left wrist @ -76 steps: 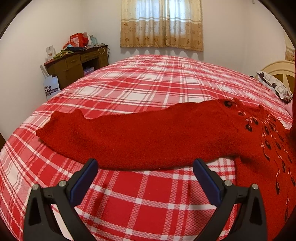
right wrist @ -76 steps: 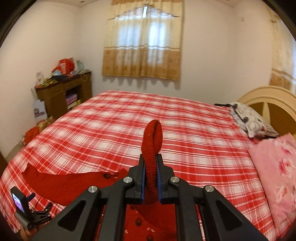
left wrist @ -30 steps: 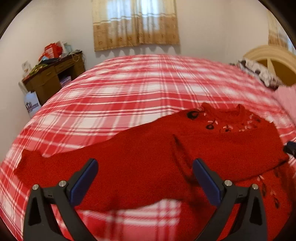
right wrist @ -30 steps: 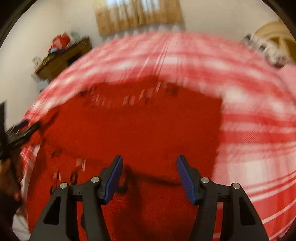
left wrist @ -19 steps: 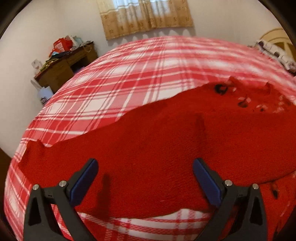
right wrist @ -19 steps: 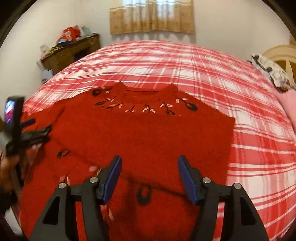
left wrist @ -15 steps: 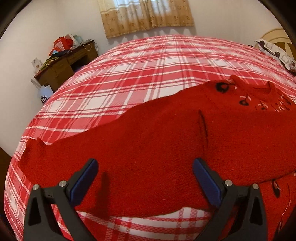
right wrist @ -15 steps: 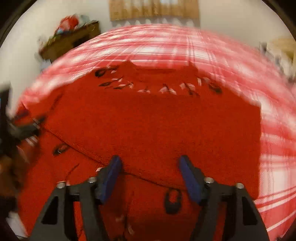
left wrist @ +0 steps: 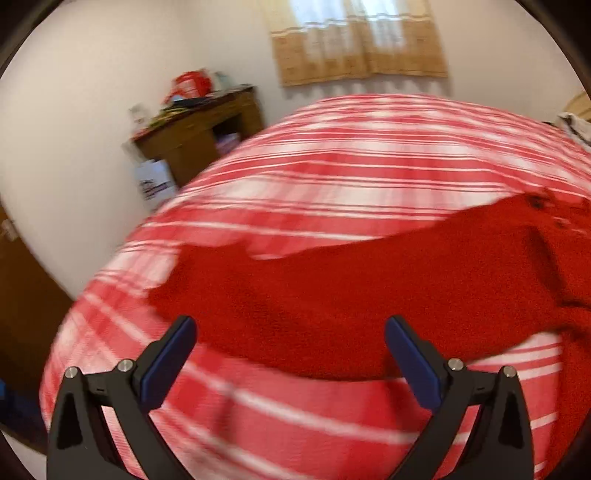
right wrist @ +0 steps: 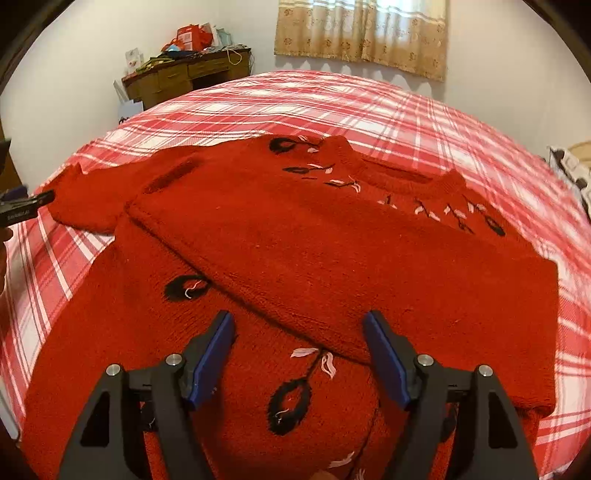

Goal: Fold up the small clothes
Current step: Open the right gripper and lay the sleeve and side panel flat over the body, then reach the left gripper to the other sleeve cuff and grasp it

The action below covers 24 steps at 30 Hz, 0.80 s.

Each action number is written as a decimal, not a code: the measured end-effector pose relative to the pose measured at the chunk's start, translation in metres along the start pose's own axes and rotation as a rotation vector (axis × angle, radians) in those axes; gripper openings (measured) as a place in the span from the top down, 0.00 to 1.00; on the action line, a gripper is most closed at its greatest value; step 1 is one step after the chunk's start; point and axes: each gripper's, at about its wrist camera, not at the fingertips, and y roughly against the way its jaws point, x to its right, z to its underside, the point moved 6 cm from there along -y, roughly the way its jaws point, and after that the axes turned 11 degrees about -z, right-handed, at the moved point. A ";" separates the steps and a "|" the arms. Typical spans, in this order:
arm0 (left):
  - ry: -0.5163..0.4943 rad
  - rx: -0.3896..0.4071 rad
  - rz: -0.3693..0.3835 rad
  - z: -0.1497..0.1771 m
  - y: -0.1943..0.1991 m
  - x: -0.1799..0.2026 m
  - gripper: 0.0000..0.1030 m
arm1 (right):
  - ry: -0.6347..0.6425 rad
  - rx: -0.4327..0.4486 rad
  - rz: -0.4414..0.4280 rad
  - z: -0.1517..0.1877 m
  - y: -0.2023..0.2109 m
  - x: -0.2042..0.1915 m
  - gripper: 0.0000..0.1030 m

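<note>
A red knitted sweater (right wrist: 332, 240) with black and pink embroidery lies on the red plaid bed (right wrist: 332, 99). One sleeve is folded across its chest. The other sleeve (left wrist: 314, 291) stretches out flat to the left. My left gripper (left wrist: 290, 354) is open and empty, hovering just over the near edge of that outstretched sleeve; this view is blurred. My right gripper (right wrist: 299, 347) is open and empty above the sweater's lower body. The left gripper's tip (right wrist: 26, 206) shows at the left edge of the right wrist view, near the sleeve cuff.
A wooden desk (right wrist: 184, 75) with clutter stands against the far wall at the left, with a white bag (left wrist: 155, 182) beside it. A curtained window (right wrist: 362, 33) is behind the bed. A patterned pillow (right wrist: 572, 173) lies at the far right.
The right gripper let go of the sleeve it held up, which now lies folded across the chest, and opened. The left gripper swung left toward the outstretched sleeve's cuff end.
</note>
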 end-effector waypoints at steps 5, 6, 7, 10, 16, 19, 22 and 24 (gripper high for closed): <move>0.119 -0.112 -0.075 0.007 -0.041 -0.076 0.00 | 0.014 0.001 0.010 0.003 0.000 -0.001 0.26; 0.157 -0.131 -0.080 0.008 -0.048 -0.090 0.00 | 0.012 0.002 0.006 0.003 0.000 -0.001 0.26; 0.200 -0.150 -0.075 0.008 -0.055 -0.103 0.00 | 0.011 0.003 0.003 0.003 0.001 -0.001 0.26; 0.298 -0.181 -0.055 0.007 -0.067 -0.123 0.06 | 0.011 0.005 0.004 0.004 0.001 -0.001 0.25; 0.361 -0.206 0.025 0.002 -0.079 -0.110 0.27 | 0.015 0.008 0.012 0.004 0.002 -0.002 0.25; 0.394 -0.251 0.058 0.004 -0.091 -0.103 0.27 | 0.016 0.009 0.015 0.004 0.003 -0.002 0.25; 0.437 -0.290 0.094 0.007 -0.100 -0.098 0.33 | 0.018 0.010 0.019 0.005 0.003 -0.002 0.24; 0.449 -0.301 0.093 0.009 -0.104 -0.095 0.34 | 0.017 0.010 0.019 0.004 0.003 -0.002 0.24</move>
